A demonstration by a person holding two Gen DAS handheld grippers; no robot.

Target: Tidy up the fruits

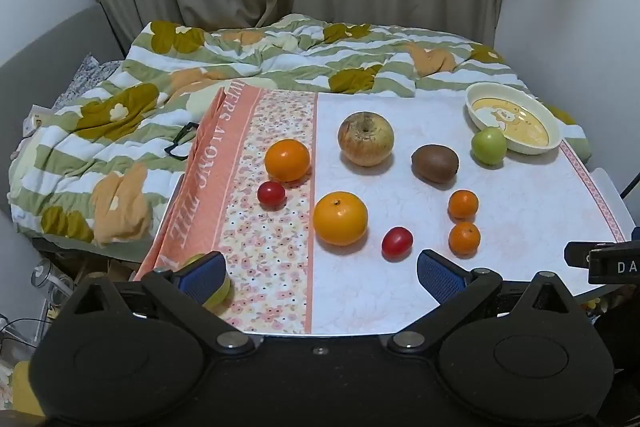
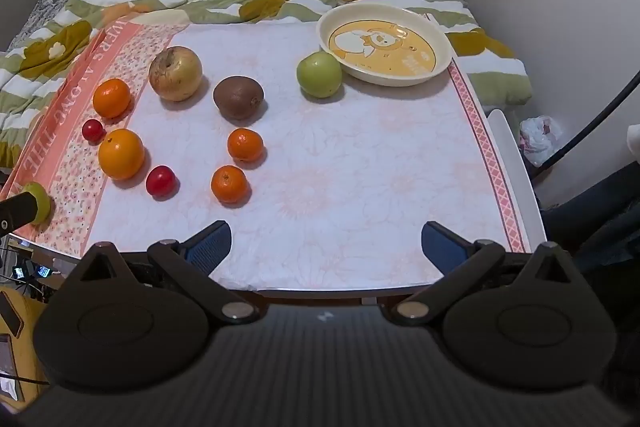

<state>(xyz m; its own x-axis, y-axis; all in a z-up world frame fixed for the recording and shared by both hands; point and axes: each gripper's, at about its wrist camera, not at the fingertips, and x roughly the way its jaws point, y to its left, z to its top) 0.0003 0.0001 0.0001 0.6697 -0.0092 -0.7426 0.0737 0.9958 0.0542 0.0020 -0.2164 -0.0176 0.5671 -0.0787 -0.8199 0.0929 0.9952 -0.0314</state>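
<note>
Fruits lie scattered on the table (image 2: 360, 187): an apple (image 2: 175, 73), a kiwi (image 2: 238, 97), two oranges (image 2: 121, 153), two mandarins (image 2: 229, 183) and two tomatoes (image 2: 161, 180), all apart from one another. A green apple (image 2: 319, 73) touches the rim of the plate (image 2: 438, 67) at the far right corner. Another green fruit (image 1: 218, 297) sits at the near left edge, right beside the left gripper's (image 1: 320, 273) left finger. Both the left gripper and the right gripper (image 2: 326, 245) stand wide apart and hold nothing.
</note>
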